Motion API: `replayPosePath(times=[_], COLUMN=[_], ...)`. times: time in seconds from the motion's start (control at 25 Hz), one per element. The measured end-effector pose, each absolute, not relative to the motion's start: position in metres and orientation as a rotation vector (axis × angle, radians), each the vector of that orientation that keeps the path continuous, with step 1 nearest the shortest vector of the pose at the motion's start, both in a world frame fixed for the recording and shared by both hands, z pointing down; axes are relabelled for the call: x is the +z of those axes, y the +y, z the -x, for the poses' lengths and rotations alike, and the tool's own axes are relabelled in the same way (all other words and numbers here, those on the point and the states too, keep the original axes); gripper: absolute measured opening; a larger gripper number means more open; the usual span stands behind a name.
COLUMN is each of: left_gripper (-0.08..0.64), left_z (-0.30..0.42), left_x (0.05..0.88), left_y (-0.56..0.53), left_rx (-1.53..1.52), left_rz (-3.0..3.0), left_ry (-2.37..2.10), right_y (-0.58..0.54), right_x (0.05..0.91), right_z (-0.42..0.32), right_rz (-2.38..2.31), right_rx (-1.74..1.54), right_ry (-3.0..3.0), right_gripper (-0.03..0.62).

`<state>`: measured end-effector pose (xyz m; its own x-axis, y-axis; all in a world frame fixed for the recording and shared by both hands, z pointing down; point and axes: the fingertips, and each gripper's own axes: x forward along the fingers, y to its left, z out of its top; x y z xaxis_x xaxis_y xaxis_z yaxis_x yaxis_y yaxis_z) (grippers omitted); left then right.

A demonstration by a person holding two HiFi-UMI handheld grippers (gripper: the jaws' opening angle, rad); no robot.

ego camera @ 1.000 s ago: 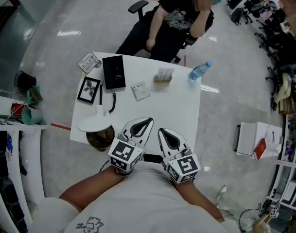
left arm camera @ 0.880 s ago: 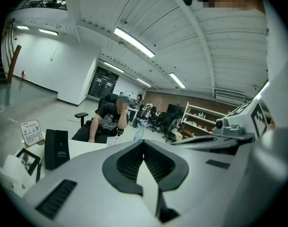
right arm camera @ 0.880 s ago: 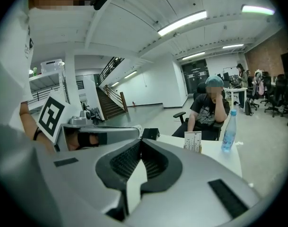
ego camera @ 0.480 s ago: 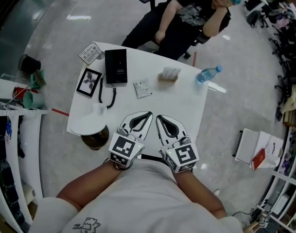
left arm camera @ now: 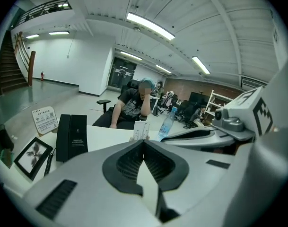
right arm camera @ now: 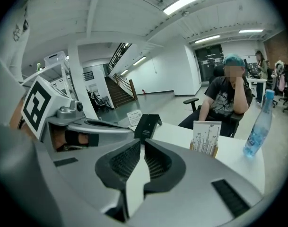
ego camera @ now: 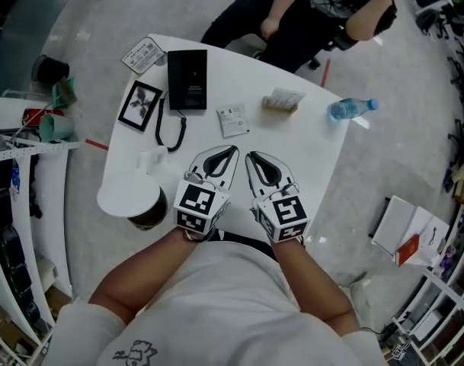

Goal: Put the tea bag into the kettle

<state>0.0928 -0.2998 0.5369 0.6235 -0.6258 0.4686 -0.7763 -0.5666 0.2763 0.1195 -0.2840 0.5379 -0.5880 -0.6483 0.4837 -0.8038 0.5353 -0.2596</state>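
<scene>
Tea bag (ego camera: 233, 120) lies flat near the middle of the table (ego camera: 300, 151), untouched, between the black box (ego camera: 187, 79) and the small carton (ego camera: 283, 100). We note the kettle (ego camera: 132, 200), white on top, at the near left corner, well apart from the bag. We find the left gripper (ego camera: 232, 152) and right gripper (ego camera: 251, 157) side by side over the near edge, tips toward the bag. Each has its jaws closed together with nothing between them. A bottle (ego camera: 352, 108) stands at the far right corner.
</scene>
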Motion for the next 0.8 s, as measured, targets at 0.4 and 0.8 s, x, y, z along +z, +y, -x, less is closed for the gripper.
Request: replayPosePath(times=[0.4, 0.8], left_gripper=[0.009, 0.008], left_z=[-0.064, -0.047], left_x=[0.602, 0.654], left_y=[-0.334, -0.347], left_rx=[0.484, 0.452], left_rz=[-2.206, -2.039], left_ry=[-1.218, -1.281], right_y=[-0.328, -0.359], right_x=[0.605, 0.671], right_z=[-0.102, -0.085], right_rz=[-1.069, -1.006], right_rx=[0.665, 0.650], right_ry=[-2.398, -2.341], right_gripper=[0.106, 0.223])
